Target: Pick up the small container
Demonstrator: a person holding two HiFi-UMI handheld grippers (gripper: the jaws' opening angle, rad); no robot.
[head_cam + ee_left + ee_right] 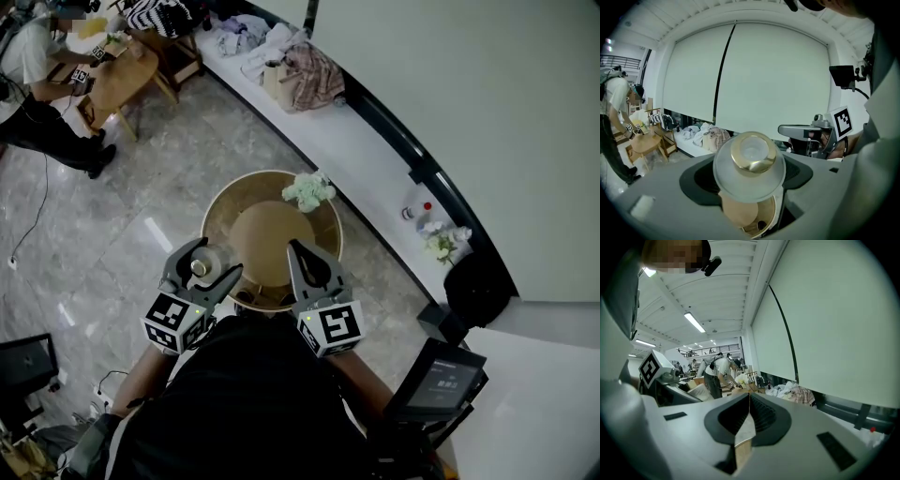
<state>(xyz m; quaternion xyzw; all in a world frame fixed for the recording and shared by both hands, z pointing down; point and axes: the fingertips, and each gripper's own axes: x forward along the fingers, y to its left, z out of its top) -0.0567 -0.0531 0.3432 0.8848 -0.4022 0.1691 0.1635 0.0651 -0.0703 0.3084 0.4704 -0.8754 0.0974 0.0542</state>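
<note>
The small container (pixel 202 267), a clear round pot with a gold lid, sits between the jaws of my left gripper (pixel 208 262), which is shut on it above the near left rim of the round tan table (pixel 328 225). In the left gripper view the small container (pixel 750 165) fills the gap between the grey jaws of the left gripper (pixel 749 185), lid facing the camera. My right gripper (pixel 294 247) hovers beside it over the table's near edge, jaws shut together with nothing between them. The right gripper (pixel 748 401) shows its pads meeting in its own view.
White flowers (pixel 307 190) lie at the table's far rim. A white ledge (pixel 366 150) along the window carries bags and clothes (pixel 302 73), a bottle (pixel 418 208) and more flowers (pixel 441 244). A screen (pixel 441 380) stands at right. A person (pixel 33 89) bends over a wooden table (pixel 120 77).
</note>
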